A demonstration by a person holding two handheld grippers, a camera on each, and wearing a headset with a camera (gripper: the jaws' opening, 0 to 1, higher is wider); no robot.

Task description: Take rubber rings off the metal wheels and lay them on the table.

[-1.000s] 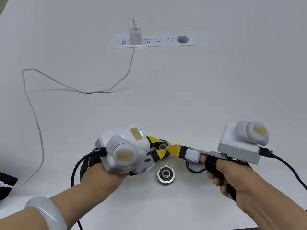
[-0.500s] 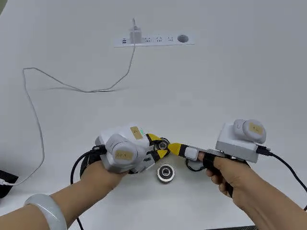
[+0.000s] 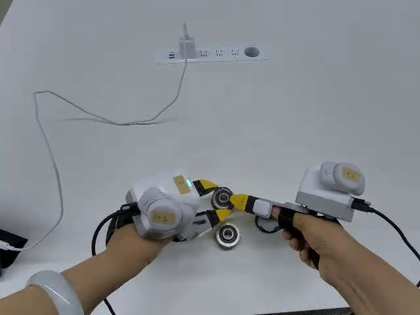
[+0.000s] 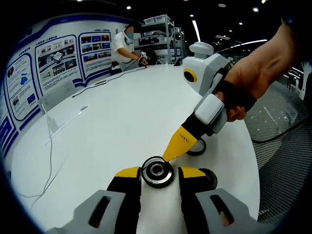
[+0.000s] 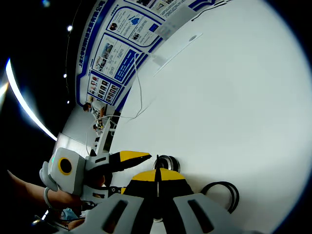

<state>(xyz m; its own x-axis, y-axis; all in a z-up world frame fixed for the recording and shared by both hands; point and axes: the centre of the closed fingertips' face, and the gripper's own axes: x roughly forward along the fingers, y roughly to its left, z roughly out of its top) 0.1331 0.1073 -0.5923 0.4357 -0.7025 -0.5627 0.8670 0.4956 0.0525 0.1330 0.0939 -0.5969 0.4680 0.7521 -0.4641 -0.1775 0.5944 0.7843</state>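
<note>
Two metal wheels sit toward the near edge of the table (image 3: 295, 98). The held wheel (image 3: 222, 197) is clamped between the jaws of the left gripper (image 3: 216, 199), and the loose wheel (image 3: 227, 235) lies just nearer. The right gripper (image 3: 237, 201), jaws pressed together, touches the held wheel's right side. One black rubber ring (image 3: 265, 227) lies flat beneath it.

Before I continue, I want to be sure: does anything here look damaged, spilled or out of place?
Nothing stands out. The left gripper holds one round metal wheel, the shut right gripper has its tip at its rim, a second metal wheel lies flat on the white table, and a black rubber ring lies nearby.
</note>
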